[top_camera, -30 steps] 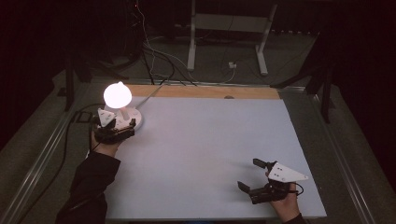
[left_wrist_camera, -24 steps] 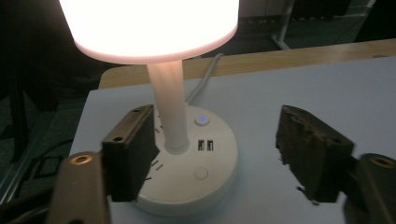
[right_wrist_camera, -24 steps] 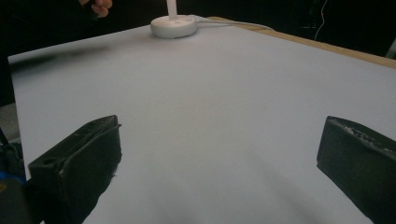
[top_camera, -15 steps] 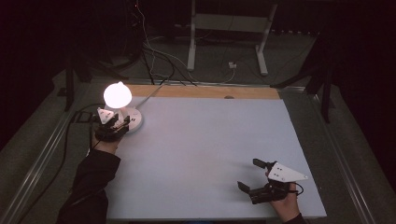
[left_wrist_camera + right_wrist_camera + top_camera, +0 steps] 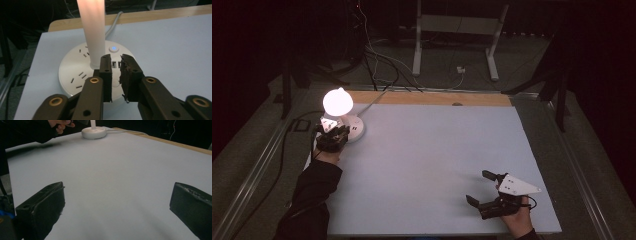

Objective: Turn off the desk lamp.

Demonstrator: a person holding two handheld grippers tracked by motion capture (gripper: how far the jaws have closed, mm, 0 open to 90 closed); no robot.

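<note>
My left gripper [image 5: 115,75] over round white lamp base [image 5: 75,72], jaws nearly shut, narrow gap, nothing between; glowing stem [image 5: 92,30] just beside; lit blue button [image 5: 113,48] ahead; my right gripper [image 5: 484,192] wide open, resting on table [image 5: 437,150] near corner, well apart.

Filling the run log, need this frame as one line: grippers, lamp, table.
left gripper: fingers nearly shut over lamp base | right gripper: open, near table front right | lamp: lit, blue button light on

Dim room; lamp [image 5: 337,101] glows overexposed, table [image 5: 437,150] evenly lit, surroundings dark.
</note>
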